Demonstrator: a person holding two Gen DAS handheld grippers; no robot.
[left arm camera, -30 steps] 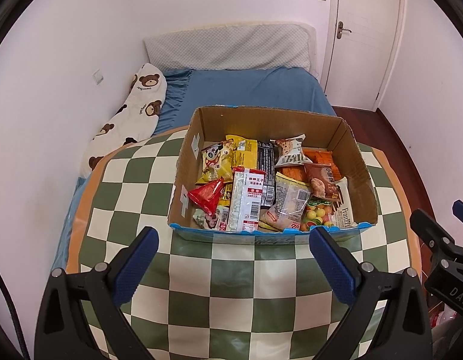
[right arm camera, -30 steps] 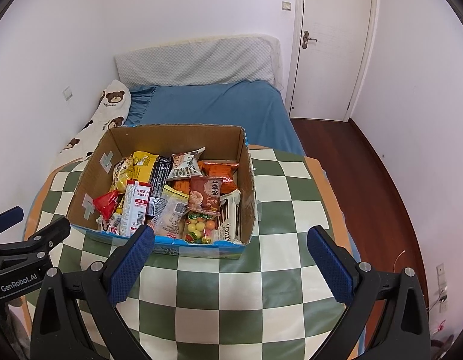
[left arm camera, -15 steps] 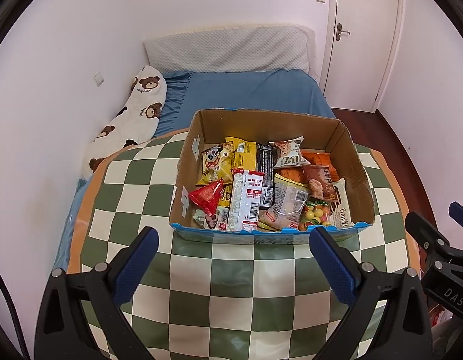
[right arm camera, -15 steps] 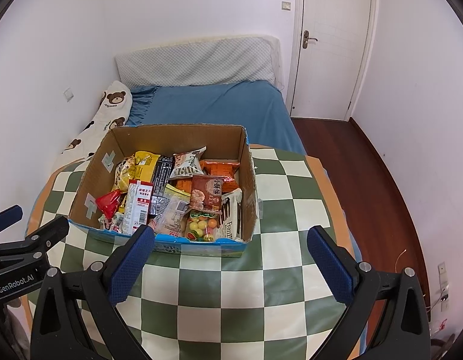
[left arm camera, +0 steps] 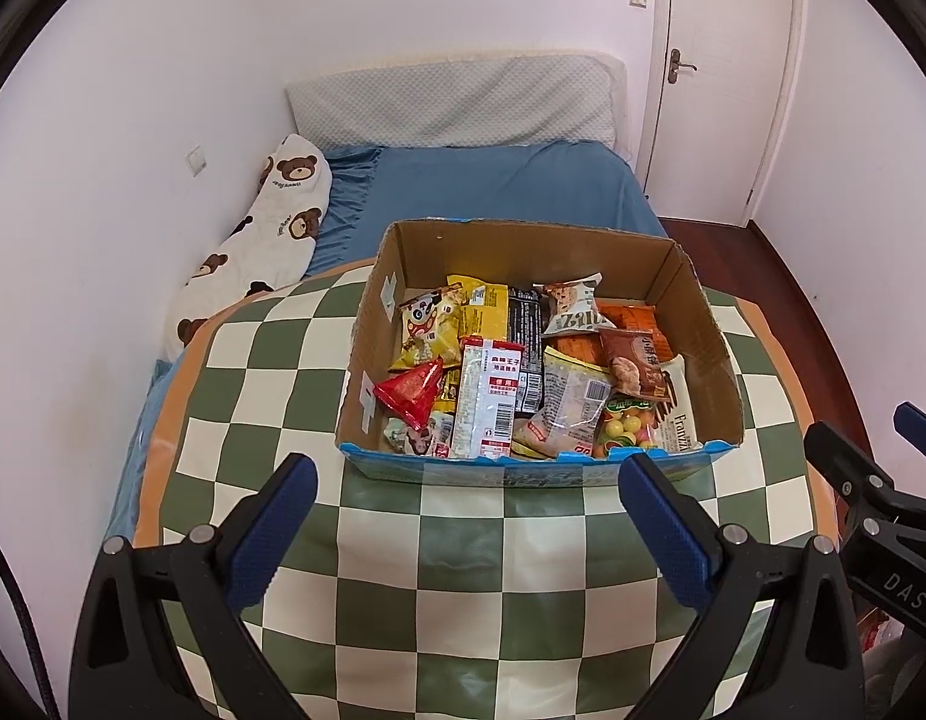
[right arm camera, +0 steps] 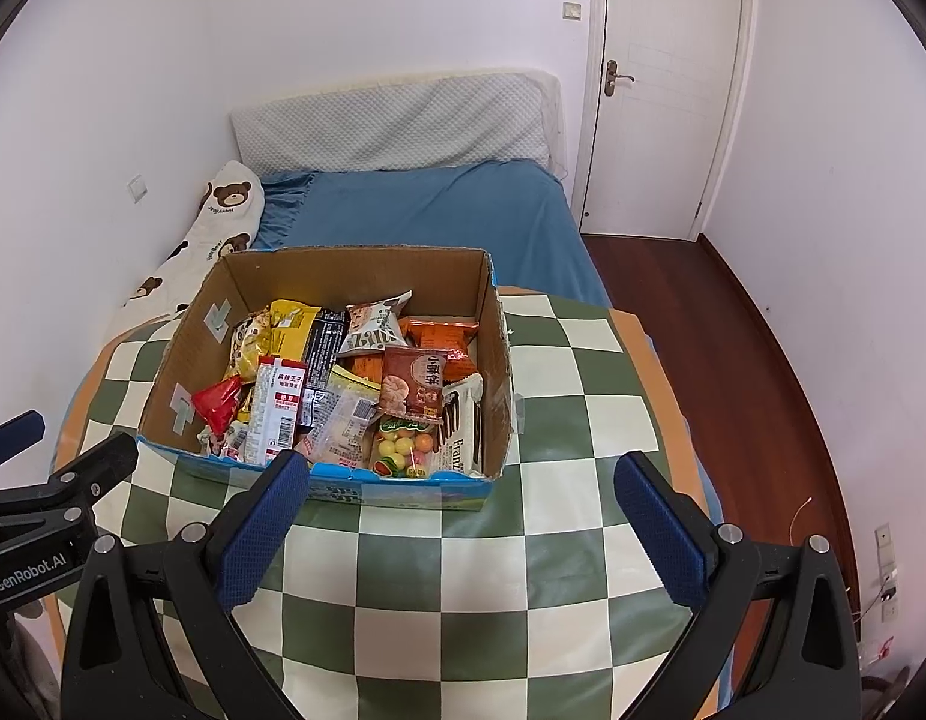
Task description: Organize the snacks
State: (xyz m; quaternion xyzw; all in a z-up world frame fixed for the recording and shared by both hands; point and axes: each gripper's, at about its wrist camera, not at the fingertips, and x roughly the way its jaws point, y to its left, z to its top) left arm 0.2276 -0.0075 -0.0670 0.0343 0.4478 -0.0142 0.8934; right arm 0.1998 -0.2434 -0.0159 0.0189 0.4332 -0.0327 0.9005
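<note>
Blue-padded left gripper (left arm camera: pixel 466 471) and right gripper (right arm camera: pixel 463 471) hover, jaws spread.

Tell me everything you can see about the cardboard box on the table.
The cardboard box is brown, open at the top, with no flaps showing and a blue printed front edge. Pieces of pale tape stick to its inner left wall. It stands upright on the checkered table, near the edge beside the bed, and is filled with loosely piled snack packets, among them a red triangular one and a bag of coloured candy balls. Neither claw touches it; both stay open in front of it.
</note>
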